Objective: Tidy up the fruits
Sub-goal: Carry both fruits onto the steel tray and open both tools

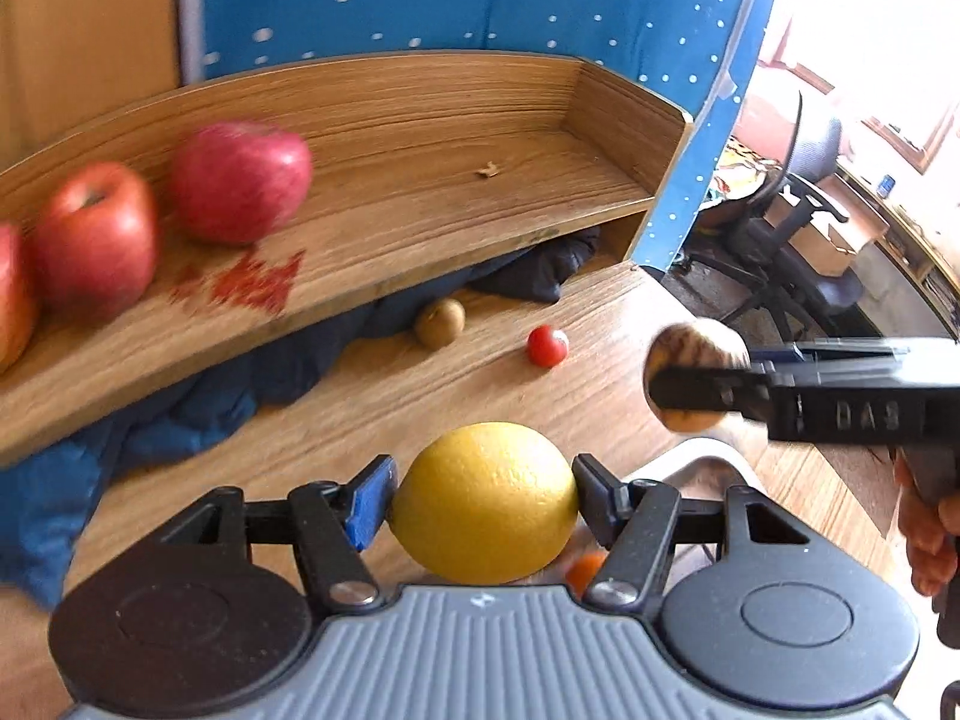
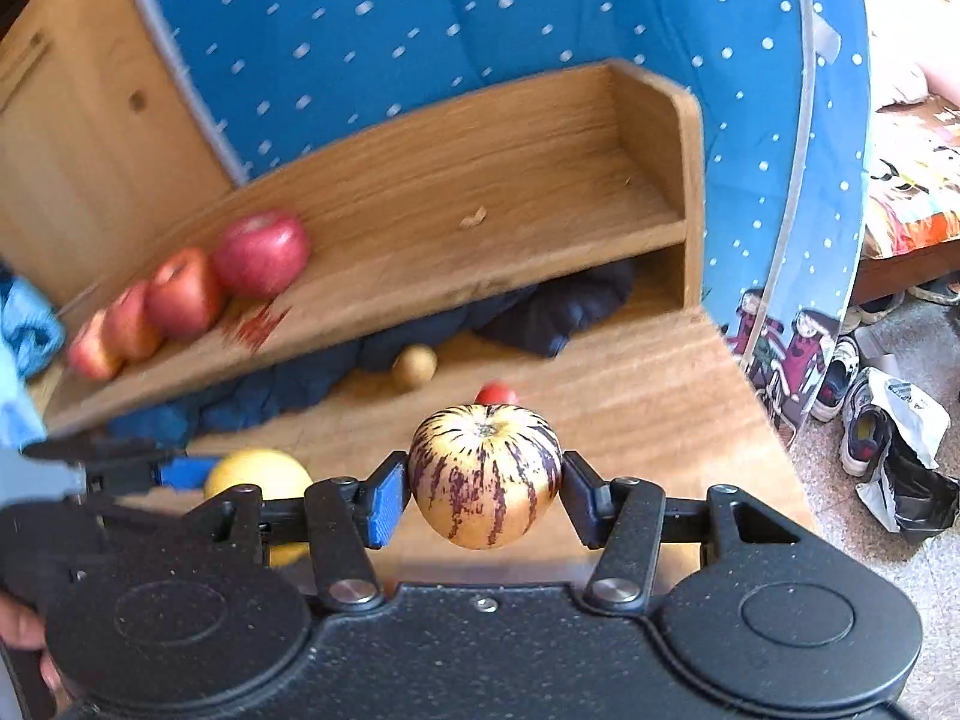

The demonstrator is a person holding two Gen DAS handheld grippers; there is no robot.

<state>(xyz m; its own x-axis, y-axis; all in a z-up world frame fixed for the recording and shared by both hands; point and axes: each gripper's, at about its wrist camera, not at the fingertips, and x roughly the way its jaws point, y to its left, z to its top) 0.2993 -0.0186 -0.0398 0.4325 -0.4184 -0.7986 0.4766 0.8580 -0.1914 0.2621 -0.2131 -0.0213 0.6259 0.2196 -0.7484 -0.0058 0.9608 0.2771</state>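
light: bright daylight from right, blown-out window area [image 1: 870, 30] | blur: round red apples [image 1: 240, 180] on curved wooden shelf [image 1: 420, 120] smeared | edges: strong fisheye bending

The left claw [image 1: 485, 501], black with one blue pad, grips a yellow lemon [image 1: 485, 501]. The right claw [image 2: 485, 480] clamps a cream, purple-striped round fruit [image 2: 485, 474], level and slightly ahead.
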